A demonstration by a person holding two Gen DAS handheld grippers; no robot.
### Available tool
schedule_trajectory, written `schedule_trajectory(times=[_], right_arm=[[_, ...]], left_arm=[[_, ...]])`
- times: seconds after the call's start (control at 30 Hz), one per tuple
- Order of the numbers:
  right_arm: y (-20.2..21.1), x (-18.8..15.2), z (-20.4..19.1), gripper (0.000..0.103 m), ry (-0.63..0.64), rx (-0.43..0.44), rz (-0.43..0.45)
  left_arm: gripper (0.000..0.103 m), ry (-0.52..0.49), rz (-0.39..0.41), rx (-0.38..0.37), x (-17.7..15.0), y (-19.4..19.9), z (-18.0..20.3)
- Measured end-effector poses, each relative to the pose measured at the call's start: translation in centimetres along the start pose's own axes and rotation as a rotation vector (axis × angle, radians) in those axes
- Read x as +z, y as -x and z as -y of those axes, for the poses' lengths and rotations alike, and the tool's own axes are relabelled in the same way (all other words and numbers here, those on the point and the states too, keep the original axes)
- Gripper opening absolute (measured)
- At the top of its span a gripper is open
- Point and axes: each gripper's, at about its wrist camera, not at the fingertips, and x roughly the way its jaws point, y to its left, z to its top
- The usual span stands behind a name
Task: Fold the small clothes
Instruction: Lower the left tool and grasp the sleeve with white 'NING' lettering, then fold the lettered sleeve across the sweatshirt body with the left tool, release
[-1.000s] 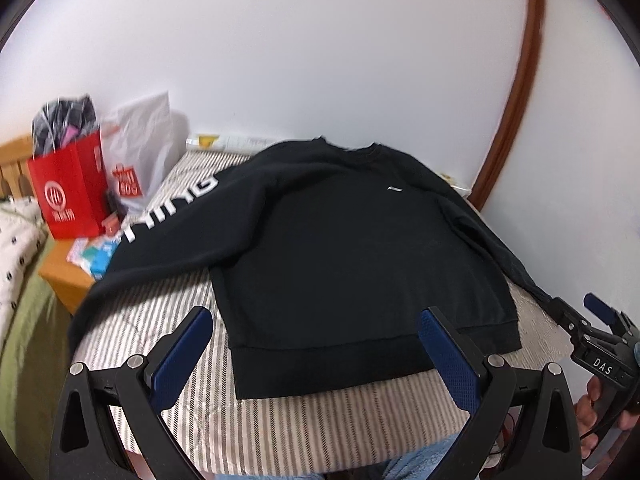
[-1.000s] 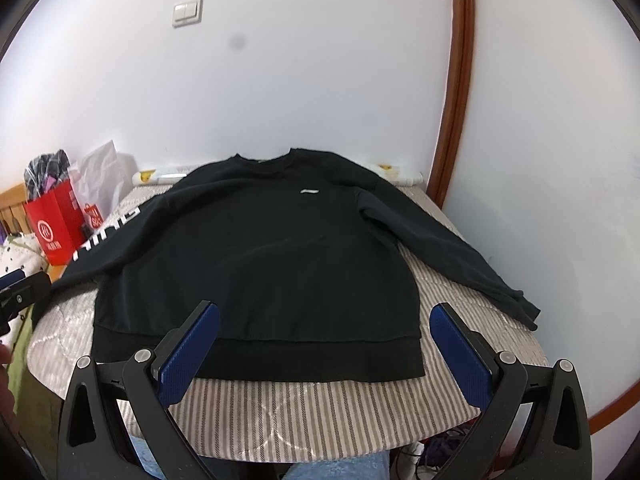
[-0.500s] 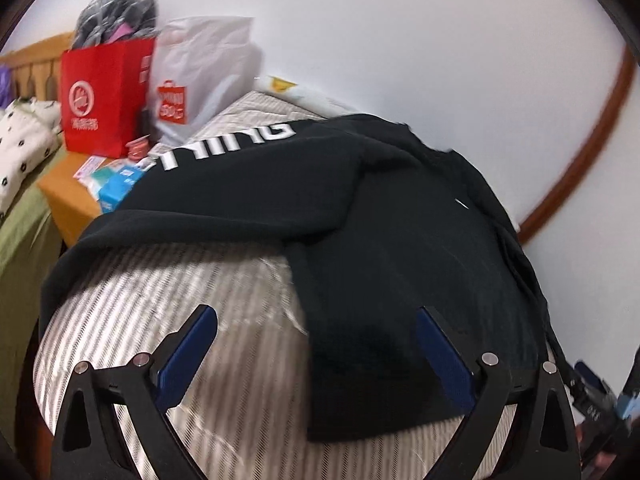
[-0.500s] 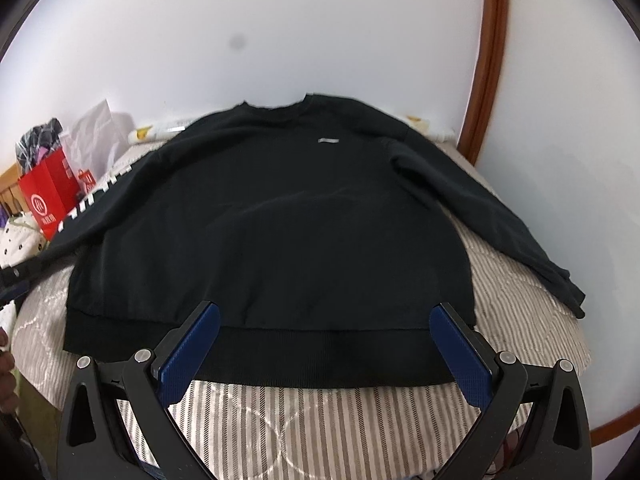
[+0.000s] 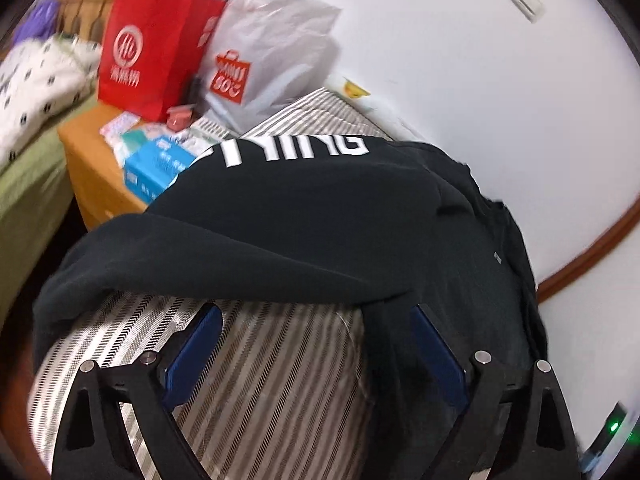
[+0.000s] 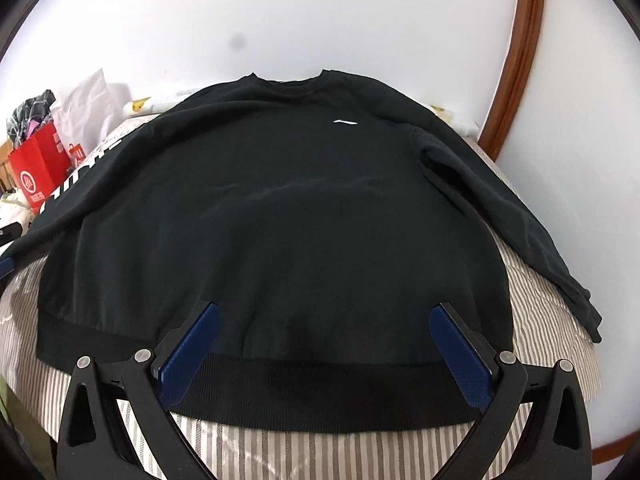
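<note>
A black sweatshirt (image 6: 280,216) lies flat, front up, on a striped grey table cover (image 6: 300,448), collar toward the wall. Its left sleeve (image 5: 280,224) with white lettering stretches across the left wrist view, its cuff hanging over the table's left edge. My left gripper (image 5: 316,344) is open, low over the cover just in front of that sleeve, near the sweatshirt's lower left corner. My right gripper (image 6: 324,340) is open above the hem at the front middle, holding nothing. The right sleeve (image 6: 508,216) lies out to the right.
A red paper bag (image 5: 156,56) and a white plastic bag (image 5: 272,56) stand on a wooden side table (image 5: 96,176) with a blue box (image 5: 152,164) at the left. A bed with spotted bedding (image 5: 36,88) lies further left. The white wall is close behind.
My left gripper has swung left and down toward the lettered sleeve and the sweatshirt's left side. My right gripper has moved forward and lower over the hem. Both stay open.
</note>
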Motion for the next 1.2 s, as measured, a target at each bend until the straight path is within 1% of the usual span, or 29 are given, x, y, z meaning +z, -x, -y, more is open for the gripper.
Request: schedule_trajectory(times=[0.07, 0.2, 0.27, 0.33, 0.43, 0.5, 0.53, 0.6, 0.63, 0.67, 0.7, 0.73, 0.8, 0.87, 0.9, 0.97, 1.03, 1.2], right_arm=[[-0.2, 0.2, 0.0, 0.103, -0.003, 0.001, 0.009], [-0.6, 0.8, 0.3, 0.103, -0.015, 0.006, 0.009], [-0.8, 1.1, 0.6, 0.103, -0.023, -0.001, 0.008], [-1.0, 1.3, 1.0, 0.103, -0.036, -0.008, 0.004], [-1.3, 1.7, 1.5, 0.103, -0.053, -0.013, -0.003], [-1.5, 1.9, 1.7, 0.103, -0.059, -0.021, -0.006], [-1.6, 2.0, 1.7, 0.103, -0.060, -0.023, -0.007], [-1.8, 2.2, 2.0, 0.103, -0.060, -0.027, -0.009], [-1.9, 2.2, 2.0, 0.103, -0.062, -0.028, -0.009], [-2.0, 2.3, 2.1, 0.103, -0.064, -0.027, -0.009], [-2.2, 2.4, 2.2, 0.103, -0.067, -0.025, -0.012], [-2.3, 2.4, 2.3, 0.103, -0.070, -0.024, -0.014], [-2.6, 2.5, 2.5, 0.103, -0.075, -0.020, -0.020], [-2.8, 2.6, 2.6, 0.103, -0.077, -0.012, -0.021], [-2.8, 2.6, 2.6, 0.103, -0.079, -0.007, -0.019], [-3.0, 2.7, 2.7, 0.103, -0.080, 0.001, -0.017], [-3.0, 2.8, 2.9, 0.103, -0.081, 0.005, -0.010], [-2.7, 2.4, 4.1, 0.103, -0.099, 0.008, 0.000]], left_arm=[[0.093, 0.027, -0.004, -0.018, 0.2, -0.5, -0.6], [0.093, 0.054, -0.012, -0.027, 0.7, -1.5, -1.1], [0.093, 0.069, -0.017, -0.022, 1.0, -2.0, -1.3], [0.090, 0.072, -0.008, -0.011, 1.2, -2.3, -1.3], [0.081, 0.070, -0.001, 0.017, 1.8, -2.7, -1.3], [0.067, 0.068, -0.002, 0.035, 2.1, -2.9, -1.4], [0.063, 0.065, 0.000, 0.053, 2.3, -3.1, -1.4], [0.044, 0.058, 0.003, 0.080, 2.5, -3.2, -1.4], [0.039, 0.052, 0.003, 0.091, 2.6, -3.2, -1.4], [0.029, 0.046, 0.003, 0.095, 2.7, -3.2, -1.4], [0.024, 0.039, 0.002, 0.100, 2.9, -3.2, -1.3], [0.024, 0.029, 0.002, 0.103, 3.0, -3.1, -1.1], [0.017, 0.005, 0.015, 0.110, 3.3, -2.8, -0.7], [0.014, -0.017, 0.037, 0.122, 3.8, -2.1, 0.1], [0.011, -0.022, 0.045, 0.121, 4.0, -1.9, 0.3], [0.009, -0.047, 0.067, 0.116, 4.7, -1.2, 1.3], [0.008, -0.083, 0.087, 0.117, 5.1, -0.6, 2.7], [0.007, -0.191, 0.126, 0.085, 5.6, 0.4, 7.2]])
